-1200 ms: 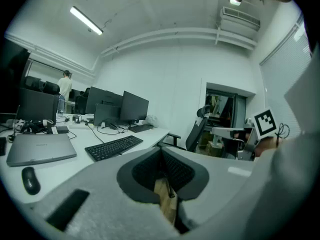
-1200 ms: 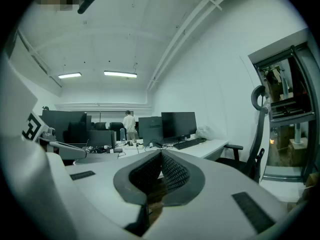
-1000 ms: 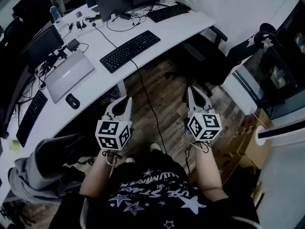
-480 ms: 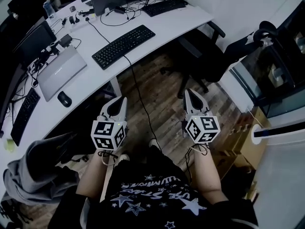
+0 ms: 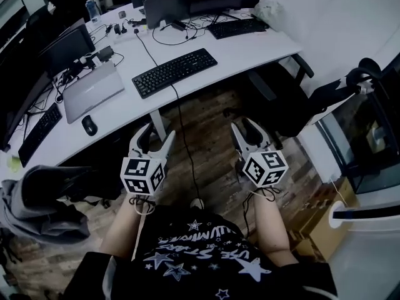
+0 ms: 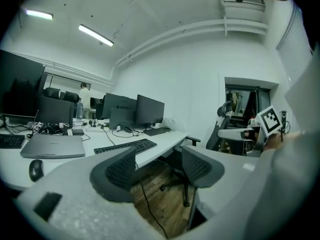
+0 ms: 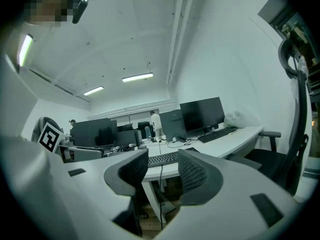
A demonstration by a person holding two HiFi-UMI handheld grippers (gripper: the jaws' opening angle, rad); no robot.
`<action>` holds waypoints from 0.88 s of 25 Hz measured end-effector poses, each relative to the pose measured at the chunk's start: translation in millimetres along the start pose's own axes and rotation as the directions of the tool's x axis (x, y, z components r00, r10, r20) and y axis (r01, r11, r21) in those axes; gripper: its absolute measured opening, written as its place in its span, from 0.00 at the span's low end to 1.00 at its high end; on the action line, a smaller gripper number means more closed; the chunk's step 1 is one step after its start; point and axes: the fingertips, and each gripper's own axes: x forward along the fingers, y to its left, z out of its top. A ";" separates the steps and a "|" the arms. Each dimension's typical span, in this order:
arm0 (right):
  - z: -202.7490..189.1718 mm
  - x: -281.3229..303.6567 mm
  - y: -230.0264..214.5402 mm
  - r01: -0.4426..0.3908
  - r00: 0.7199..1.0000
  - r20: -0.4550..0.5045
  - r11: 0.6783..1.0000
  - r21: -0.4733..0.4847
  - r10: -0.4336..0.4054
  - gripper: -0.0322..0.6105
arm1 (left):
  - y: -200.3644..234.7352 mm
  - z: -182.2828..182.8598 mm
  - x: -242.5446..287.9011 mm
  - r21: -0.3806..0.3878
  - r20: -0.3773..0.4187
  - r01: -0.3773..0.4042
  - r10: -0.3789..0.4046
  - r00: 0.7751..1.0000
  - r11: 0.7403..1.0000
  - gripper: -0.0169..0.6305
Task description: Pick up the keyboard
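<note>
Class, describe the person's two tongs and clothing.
Both the left tongs and right tongs are pale grey with dark ribbed pads. Each carries a cube of black-and-white square markers. The person wears a black top printed with white stars.

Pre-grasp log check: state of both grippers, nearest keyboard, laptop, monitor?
left gripper, open, jaws just opening, empty
right gripper, open but narrower, jaws just opening, empty
black keyboard, flat on desk, untouched
laptop, lid closed
monitor, screen dark
</note>
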 end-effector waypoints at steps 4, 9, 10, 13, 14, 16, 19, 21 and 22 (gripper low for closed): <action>-9.5 14.8 -3.2 -0.054 0.997 -0.064 0.998 -0.035 0.052 0.55 | -7.8 -4.4 5.8 -0.011 -0.008 -0.039 0.039 0.999 0.999 0.60; -14.9 35.4 -2.2 -0.060 0.995 -0.084 0.994 -0.097 0.052 0.67 | -7.6 -9.3 9.8 0.036 -0.040 -0.067 0.068 0.997 0.997 0.64; -15.6 40.4 -1.9 -0.066 0.994 -0.088 0.993 -0.098 0.058 0.67 | -4.9 -8.3 11.5 0.047 -0.040 -0.075 0.077 0.996 0.996 0.64; -18.8 56.2 -1.7 -0.088 0.991 -0.112 0.991 -0.099 0.077 0.68 | 8.0 -8.1 20.3 0.039 -0.044 -0.096 0.098 0.994 0.995 0.64; -19.9 61.8 -2.3 -0.094 0.989 -0.120 0.991 -0.100 0.082 0.68 | 12.8 -9.8 24.8 0.031 -0.052 -0.097 0.098 0.994 0.995 0.64; -21.9 74.1 -5.9 -0.101 0.987 -0.134 0.990 -0.095 0.088 0.68 | 21.7 -13.9 37.3 0.025 -0.076 -0.086 0.088 0.993 0.996 0.65; -27.4 96.3 -13.6 -0.110 0.982 -0.163 0.991 -0.078 0.096 0.68 | 35.3 -19.4 61.2 0.029 -0.115 -0.061 0.064 0.991 0.998 0.66; -31.0 113.5 -18.8 -0.114 0.978 -0.186 0.991 -0.077 0.098 0.69 | 46.5 -20.6 77.7 0.031 -0.130 -0.053 0.057 0.990 0.998 0.67; -31.2 124.1 -22.4 -0.111 0.977 -0.194 0.991 -0.080 0.094 0.69 | 53.5 -19.1 87.3 0.037 -0.134 -0.052 0.057 0.989 0.998 0.67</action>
